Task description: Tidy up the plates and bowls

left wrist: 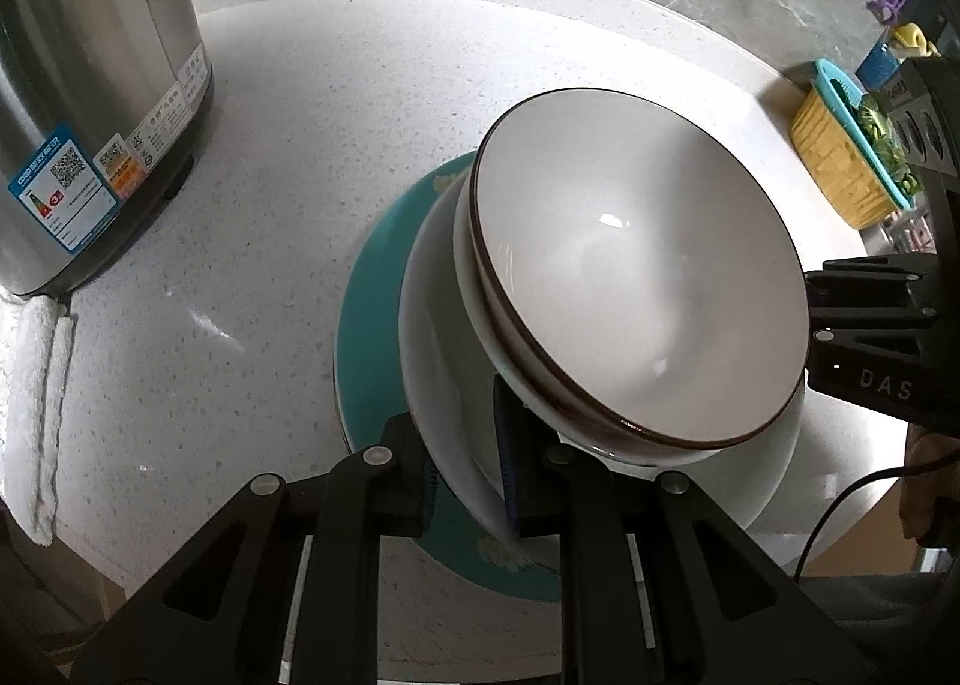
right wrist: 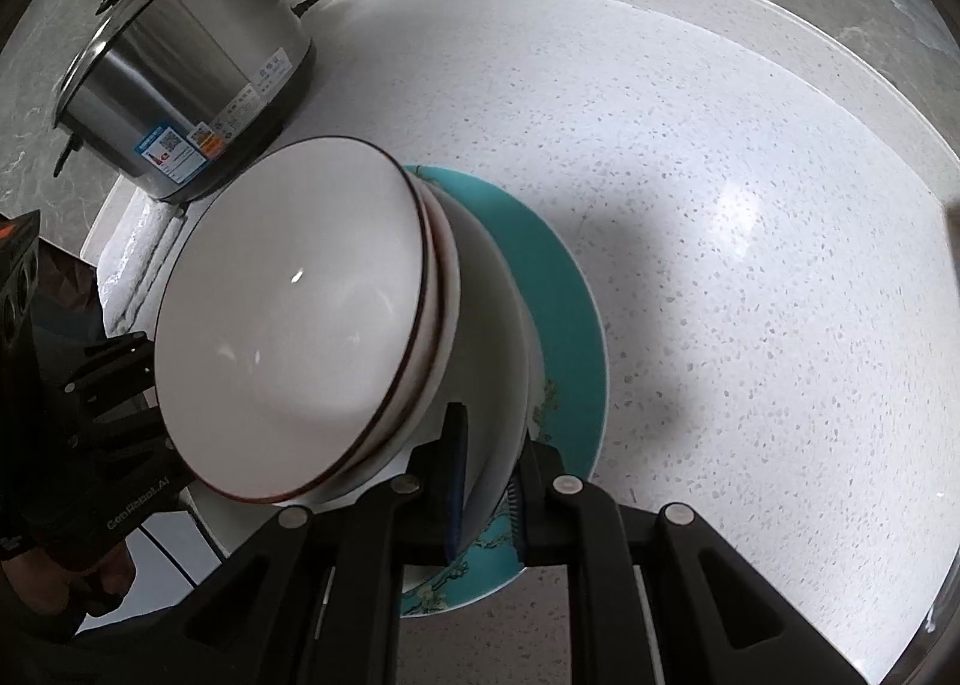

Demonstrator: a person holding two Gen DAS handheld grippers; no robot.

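A stack sits on the white counter: a teal floral plate (left wrist: 372,289) (right wrist: 564,289) at the bottom, a large white bowl (left wrist: 438,337) (right wrist: 498,313) on it, and brown-rimmed white bowls (left wrist: 642,271) (right wrist: 288,289) nested on top. My left gripper (left wrist: 468,481) is shut on the large white bowl's rim, one finger inside, one outside. My right gripper (right wrist: 486,481) is shut on the same bowl's rim from the opposite side. Each gripper shows in the other's view, the right one (left wrist: 870,337) and the left one (right wrist: 114,385).
A steel rice cooker (left wrist: 90,97) (right wrist: 186,85) stands at the back left by a folded white cloth (left wrist: 42,385). A yellow and blue basket (left wrist: 846,157) with greens sits at the right. Speckled counter (right wrist: 750,217) spreads to the right of the stack.
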